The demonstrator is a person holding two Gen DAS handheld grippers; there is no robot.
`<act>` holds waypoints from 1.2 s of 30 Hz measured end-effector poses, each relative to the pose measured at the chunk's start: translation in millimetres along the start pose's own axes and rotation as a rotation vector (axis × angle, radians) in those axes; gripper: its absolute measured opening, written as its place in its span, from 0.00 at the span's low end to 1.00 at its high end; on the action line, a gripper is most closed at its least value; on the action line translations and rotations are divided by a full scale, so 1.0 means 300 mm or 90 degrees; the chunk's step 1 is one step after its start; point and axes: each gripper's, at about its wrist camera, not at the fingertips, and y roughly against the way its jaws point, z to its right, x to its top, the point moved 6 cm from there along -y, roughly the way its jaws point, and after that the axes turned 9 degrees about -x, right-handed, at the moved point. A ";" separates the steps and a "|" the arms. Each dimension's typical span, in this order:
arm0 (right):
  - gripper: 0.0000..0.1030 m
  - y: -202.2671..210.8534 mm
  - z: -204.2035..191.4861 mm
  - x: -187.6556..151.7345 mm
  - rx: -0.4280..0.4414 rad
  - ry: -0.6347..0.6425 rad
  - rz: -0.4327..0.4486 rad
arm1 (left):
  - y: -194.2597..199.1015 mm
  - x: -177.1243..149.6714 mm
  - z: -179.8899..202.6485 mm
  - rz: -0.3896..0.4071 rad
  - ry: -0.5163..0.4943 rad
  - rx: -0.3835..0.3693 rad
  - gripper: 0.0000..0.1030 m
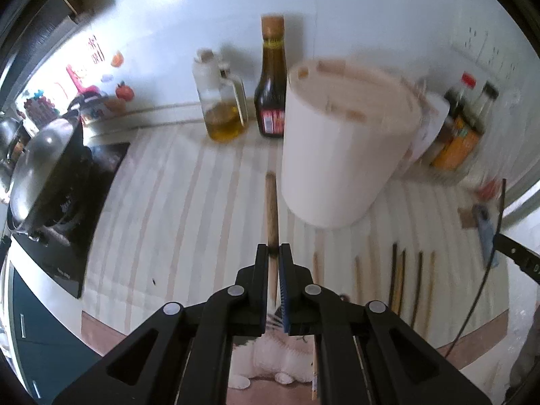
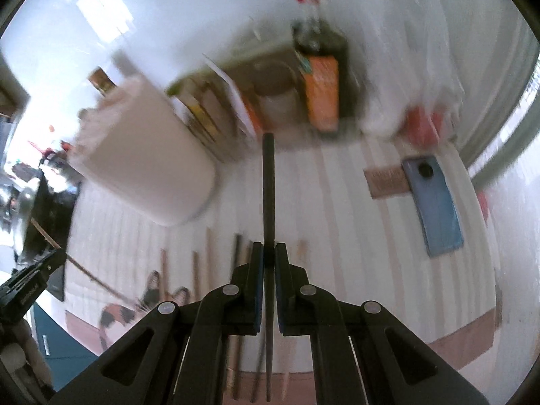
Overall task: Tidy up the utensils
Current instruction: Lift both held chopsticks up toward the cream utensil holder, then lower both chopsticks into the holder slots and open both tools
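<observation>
Both tongs angle steeply down, left tongs (image 1: 274,253) clamping a wooden chopstick (image 1: 271,209), right tongs (image 2: 269,253) a black chopstick (image 2: 268,189).

Left gripper (image 1: 274,253) jaws clamp wooden chopstick (image 1: 271,209) beside white holder (image 1: 341,155).

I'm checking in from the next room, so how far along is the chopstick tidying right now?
Done: wooden ends already show at the rim inside the white holder. In hand: the left gripper is shut on a wooden chopstick, the right gripper on a black chopstick. Left: several loose chopsticks lie on the striped mat.
</observation>
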 end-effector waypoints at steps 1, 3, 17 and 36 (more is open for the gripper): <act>0.06 0.015 -0.018 0.013 0.006 0.003 0.007 | 0.019 0.019 -0.004 0.011 0.001 -0.001 0.03; 0.06 0.047 -0.061 0.054 0.020 0.011 0.027 | 0.060 0.058 -0.011 0.034 0.004 -0.001 0.03; 0.06 0.304 -0.351 0.457 0.098 0.049 0.188 | 0.332 0.362 0.002 0.171 0.002 -0.016 0.03; 0.06 0.209 -0.448 0.881 0.120 -0.053 0.329 | 0.233 0.719 0.123 0.174 -0.011 -0.109 0.03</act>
